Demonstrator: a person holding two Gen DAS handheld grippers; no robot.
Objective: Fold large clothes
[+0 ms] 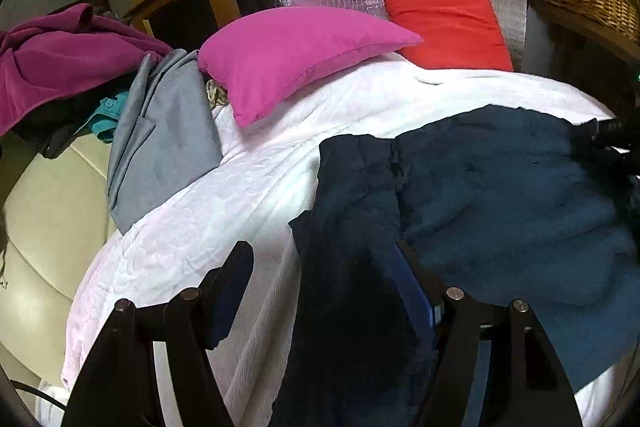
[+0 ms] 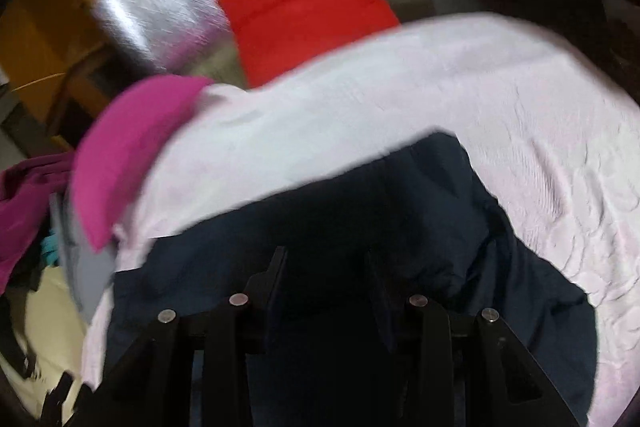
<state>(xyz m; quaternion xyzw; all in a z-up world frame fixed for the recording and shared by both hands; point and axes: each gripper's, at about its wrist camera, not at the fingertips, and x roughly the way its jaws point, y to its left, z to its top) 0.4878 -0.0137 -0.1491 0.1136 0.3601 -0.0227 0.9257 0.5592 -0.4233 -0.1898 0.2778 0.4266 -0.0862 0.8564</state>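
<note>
Two tongs are at work here, one in each of our hands. Our left tongs [image 1: 324, 267] stand wide open. One finger hangs over the white bed cover [image 1: 240, 187], and the other finger is half hidden by the edge of the dark blue garment [image 1: 500, 195]. Cloth lies in the gap between the fingers, but nothing is pinched. Our right tongs [image 2: 326, 259] are over the same dark blue garment [image 2: 360, 207]. That picture is blurry and very dark in the middle. There is a gap between the fingers and dark cloth seems to sit in it, but we cannot tell if they have hold of it.

The garment lies on the bed, on the near side, close to us. It looks partly folded. In the left view one long strip lies over the wider part, with a line between them. Still, it is puffy and lumpy, and its edges do not line up. We think the folding has begun but is not done. It likely needs one more fold or two, and a good smoothing.

Farther out, a pink pillow [image 1: 296, 55] and a red pillow [image 1: 448, 23] rest at the head of the bed. At the left side a grey garment [image 1: 164, 143] hangs over the bed edge, next to a purple one [image 1: 60, 59] in a heap. Those look unfolded, so more work may be waiting.
</note>
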